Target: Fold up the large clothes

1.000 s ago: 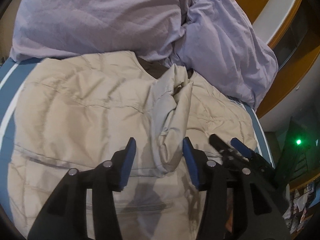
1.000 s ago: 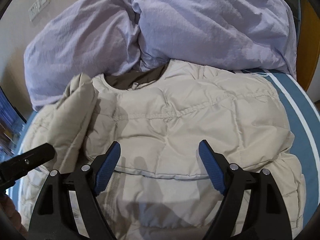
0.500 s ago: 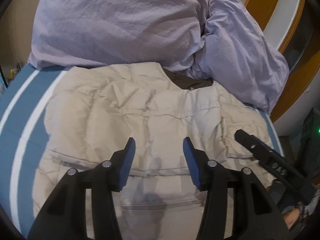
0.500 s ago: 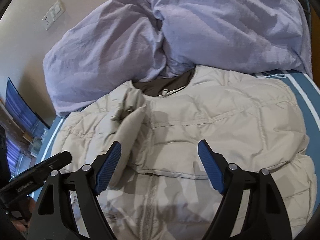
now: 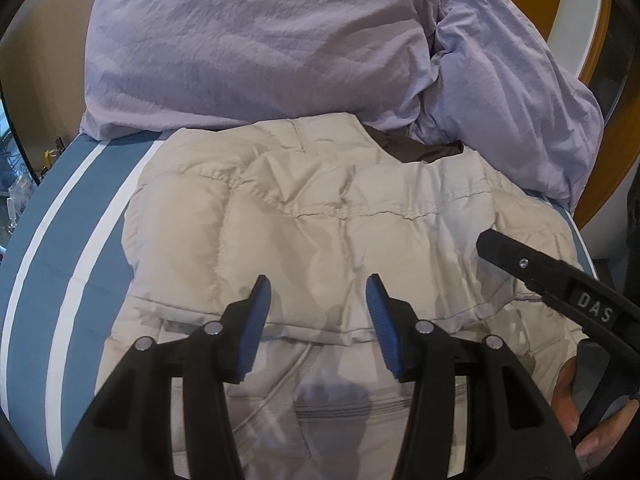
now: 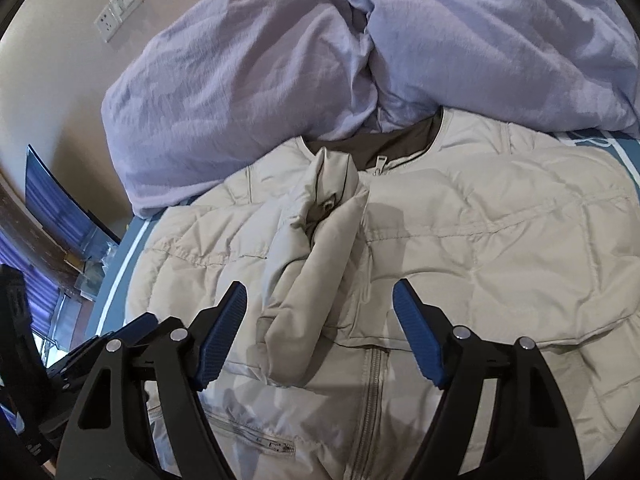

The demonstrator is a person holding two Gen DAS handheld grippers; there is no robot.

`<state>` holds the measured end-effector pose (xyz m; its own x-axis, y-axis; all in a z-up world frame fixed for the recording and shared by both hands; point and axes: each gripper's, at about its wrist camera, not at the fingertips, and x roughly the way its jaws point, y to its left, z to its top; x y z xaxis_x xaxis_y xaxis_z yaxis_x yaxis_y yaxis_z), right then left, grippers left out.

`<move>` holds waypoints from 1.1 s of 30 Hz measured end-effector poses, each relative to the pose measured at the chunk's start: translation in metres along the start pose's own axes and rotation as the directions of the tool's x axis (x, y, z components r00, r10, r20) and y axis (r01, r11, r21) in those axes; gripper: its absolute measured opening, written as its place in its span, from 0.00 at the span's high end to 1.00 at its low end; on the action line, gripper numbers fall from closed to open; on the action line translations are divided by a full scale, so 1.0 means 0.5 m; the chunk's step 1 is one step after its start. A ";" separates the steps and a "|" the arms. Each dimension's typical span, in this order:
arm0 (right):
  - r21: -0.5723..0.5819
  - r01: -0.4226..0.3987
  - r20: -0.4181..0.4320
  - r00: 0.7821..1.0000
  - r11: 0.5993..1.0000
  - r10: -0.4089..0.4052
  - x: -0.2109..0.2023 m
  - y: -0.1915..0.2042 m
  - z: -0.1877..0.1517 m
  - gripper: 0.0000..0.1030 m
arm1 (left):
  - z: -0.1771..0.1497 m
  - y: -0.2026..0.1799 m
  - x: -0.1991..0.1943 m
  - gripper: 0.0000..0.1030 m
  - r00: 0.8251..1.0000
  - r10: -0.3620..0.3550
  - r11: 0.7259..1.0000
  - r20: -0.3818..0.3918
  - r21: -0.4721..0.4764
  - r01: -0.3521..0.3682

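— What's the surface under you?

— A bed (image 5: pixel 60 264) with a blue, white-striped sheet, and a lilac duvet (image 6: pixel 280 64) heaped at its head.

— And the garment?

— My beige puffer jacket (image 6: pixel 500 240) lies flat on the bed, collar touching the duvet, one sleeve (image 6: pixel 316 276) folded across its front beside the zip.

— Your tongs?

— Left tongs (image 5: pixel 318 320) and right tongs (image 6: pixel 320 332) both hover above the jacket, jaws apart, gripping nothing.
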<state>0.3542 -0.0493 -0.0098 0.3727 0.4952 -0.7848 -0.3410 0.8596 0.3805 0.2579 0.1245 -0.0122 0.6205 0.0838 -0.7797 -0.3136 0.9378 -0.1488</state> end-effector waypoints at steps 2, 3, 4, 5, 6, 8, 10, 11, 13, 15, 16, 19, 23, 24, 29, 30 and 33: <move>0.000 0.001 -0.019 1.000 1.000 -0.001 0.013 -0.001 -0.004 0.34 | -0.002 0.006 0.000 0.51 1.000 0.009 1.000 0.001 0.000 -0.009; -0.002 -0.008 -0.031 0.999 1.000 0.007 0.021 -0.002 -0.007 0.39 | -0.003 0.011 0.000 0.51 1.000 0.014 1.000 0.002 -0.001 -0.014; -0.004 -0.021 -0.039 0.999 1.000 0.021 0.025 -0.002 -0.011 0.52 | -0.003 0.013 0.000 0.51 1.000 0.018 1.000 0.002 -0.002 -0.018; -0.007 -0.038 -0.043 0.998 0.999 0.037 0.027 -0.001 -0.014 0.68 | -0.004 0.017 0.000 0.51 1.000 0.023 1.000 0.004 -0.004 -0.023; -0.014 -0.044 -0.041 0.998 0.999 0.043 0.028 0.002 -0.016 0.72 | -0.004 0.021 0.000 0.50 1.000 0.028 1.000 0.005 -0.007 -0.028; -0.046 -0.027 -0.002 1.000 0.999 0.027 0.016 0.009 -0.020 0.81 | -0.004 0.028 -0.001 0.47 0.999 0.042 0.999 0.011 -0.012 -0.042; -0.052 -0.022 0.031 0.999 0.998 0.023 0.003 0.009 -0.020 0.84 | -0.003 0.038 -0.005 0.47 0.998 0.052 0.999 0.021 -0.016 -0.052; -0.047 -0.013 0.049 0.999 0.999 0.015 -0.005 0.006 -0.019 0.86 | -0.002 0.040 -0.006 0.47 0.998 0.059 0.998 0.024 -0.019 -0.058; -0.029 0.007 0.082 0.997 1.000 -0.004 -0.022 -0.004 -0.014 0.86 | -0.002 0.049 -0.008 0.47 0.997 0.074 0.997 0.030 -0.022 -0.073; -0.008 0.018 0.101 0.995 1.000 -0.017 -0.033 -0.017 -0.010 0.87 | -0.001 0.059 -0.008 0.47 0.996 0.089 0.996 0.031 -0.029 -0.088; 0.007 0.026 0.107 0.994 1.000 -0.027 -0.037 -0.025 -0.009 0.87 | -0.002 0.061 -0.008 0.47 0.995 0.091 0.995 0.031 -0.031 -0.090; 0.032 0.046 0.101 0.994 0.998 -0.049 -0.037 -0.046 -0.016 0.88 | -0.004 0.073 -0.003 0.47 0.994 0.103 0.994 0.025 -0.041 -0.102; 0.059 0.091 0.043 0.995 0.994 -0.093 -0.011 -0.077 -0.038 0.88 | -0.004 0.090 0.001 0.47 0.993 0.116 0.992 0.021 -0.057 -0.115; 0.064 0.095 0.026 0.995 0.993 -0.097 -0.001 -0.085 -0.042 0.88 | -0.002 0.097 0.001 0.47 0.992 0.124 0.990 0.020 -0.064 -0.122; 0.050 0.094 0.034 0.995 0.994 -0.096 0.013 -0.087 -0.048 0.88 | 0.011 0.119 0.003 0.47 0.984 0.174 0.982 0.026 -0.076 -0.171; 0.046 0.095 0.034 0.995 0.994 -0.097 0.013 -0.087 -0.050 0.88 | 0.014 0.120 0.004 0.47 0.983 0.184 0.981 0.029 -0.071 -0.181; 0.049 0.085 0.032 0.996 0.995 -0.086 0.015 -0.092 -0.055 0.88 | 0.027 0.114 0.014 0.47 0.974 0.223 0.974 0.038 -0.048 -0.221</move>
<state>0.3491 -0.0886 -0.0467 0.4283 0.4232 -0.7984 -0.2657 0.9035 0.3363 0.2542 0.1831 -0.0178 0.5621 0.3034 -0.7694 -0.4769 0.8790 -0.0019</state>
